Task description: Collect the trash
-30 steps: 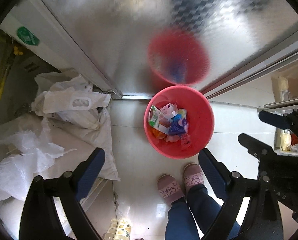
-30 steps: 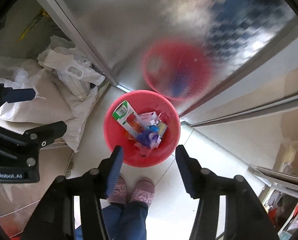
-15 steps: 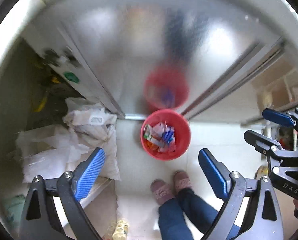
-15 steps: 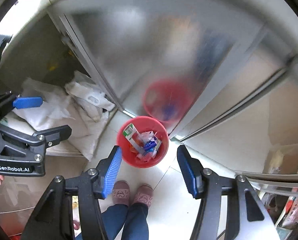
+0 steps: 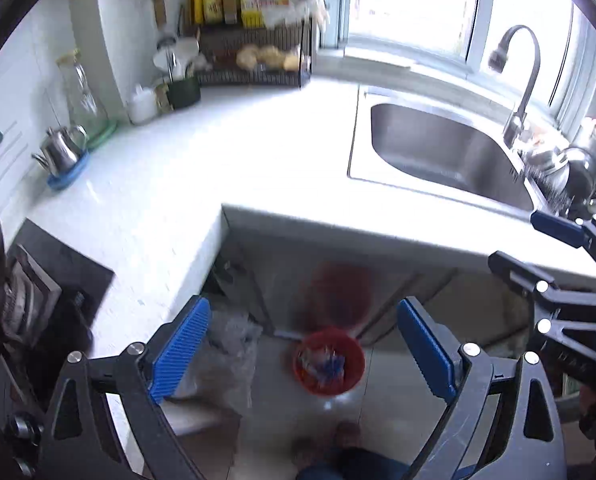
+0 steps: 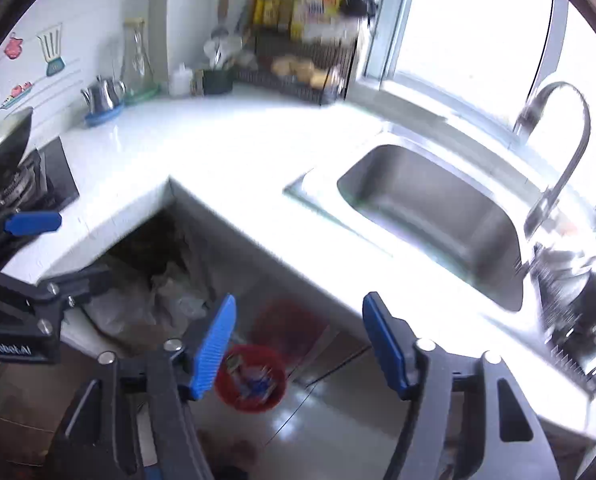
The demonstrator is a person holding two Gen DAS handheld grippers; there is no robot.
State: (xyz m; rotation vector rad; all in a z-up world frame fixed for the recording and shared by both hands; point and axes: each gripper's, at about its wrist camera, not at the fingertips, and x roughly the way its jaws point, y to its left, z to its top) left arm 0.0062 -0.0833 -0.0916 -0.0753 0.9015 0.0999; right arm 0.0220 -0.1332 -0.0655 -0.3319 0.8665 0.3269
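A red trash bin [image 5: 329, 361] with several wrappers in it stands on the floor below the counter; it also shows in the right wrist view [image 6: 251, 377]. My left gripper [image 5: 304, 350] is open and empty, high above the bin. My right gripper [image 6: 300, 348] is open and empty, also high above the bin. The right gripper shows at the right edge of the left wrist view [image 5: 558, 264]. The left gripper shows at the left edge of the right wrist view [image 6: 37, 256]. No loose trash shows on the white counter [image 5: 233, 160].
A steel sink [image 5: 450, 156] with a tall faucet [image 5: 518, 80] sits on the right. A black rack [image 5: 253, 56] with boxes and a steel teapot [image 5: 59, 152] stand at the back. A stove [image 5: 25, 292] is left. White bags [image 5: 225, 356] lie under the counter.
Both grippers have risen from just above the bin to above counter height. The bin now looks small and the counter, sink and window have come into view.
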